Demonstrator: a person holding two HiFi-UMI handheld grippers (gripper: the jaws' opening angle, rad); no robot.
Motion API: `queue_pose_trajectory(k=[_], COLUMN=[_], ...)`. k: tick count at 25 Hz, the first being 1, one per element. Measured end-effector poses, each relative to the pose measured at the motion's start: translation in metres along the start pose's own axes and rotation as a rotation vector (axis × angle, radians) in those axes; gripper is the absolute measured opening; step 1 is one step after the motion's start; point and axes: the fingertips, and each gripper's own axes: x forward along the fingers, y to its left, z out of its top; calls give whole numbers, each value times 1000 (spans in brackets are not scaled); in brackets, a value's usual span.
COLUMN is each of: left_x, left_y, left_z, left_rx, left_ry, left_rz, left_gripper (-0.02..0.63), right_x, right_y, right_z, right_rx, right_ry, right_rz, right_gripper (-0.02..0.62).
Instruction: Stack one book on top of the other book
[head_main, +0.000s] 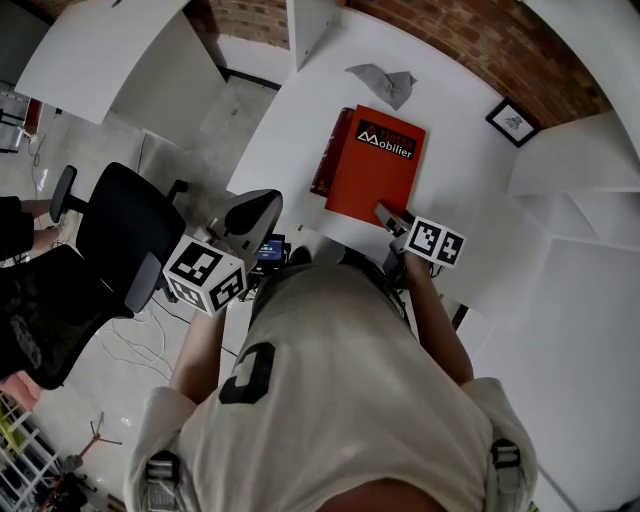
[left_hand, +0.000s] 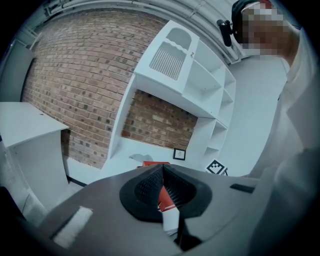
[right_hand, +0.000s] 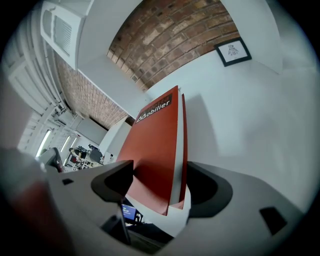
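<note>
Closest to the head camera is the person's pale shirt (head_main: 330, 400), with both arms reaching out toward the white worktop (head_main: 470, 200). On it, close to the near edge, an orange-red book (head_main: 372, 170) lies flat on top of a dark red book (head_main: 321, 158). The lower book shows only as a strip along the upper one's left side. A black label (head_main: 387, 142) at the top book's far end reads "Mobilier" in white; a smaller red word above it is too small to read.

The right tool (head_main: 390, 215) is at that book's near corner. Its own view shows its jaws wide apart, with the corner, cover and white page edges between them, and neither pad is clearly pressing on it.

The left tool (left_hand: 161, 172) is held off the worktop's near-left corner, tips together with nothing between them.

A crumpled grey scrap (head_main: 385, 82) lies toward the far edge. A small framed picture (head_main: 513, 121) stands by the far right corner.
</note>
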Motion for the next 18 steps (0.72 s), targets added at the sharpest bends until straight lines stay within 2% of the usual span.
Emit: queue_pose_trajectory(k=[18], left_x=[-6], left_y=[6], left_z=[-4], left_rx=[-11], left_ry=[-3], left_rz=[13], left_gripper=[5], right_x=[11], right_y=[11], right_z=[-2], right_rx=[20], right_ry=[5], right_rz=[4], right_gripper=[288])
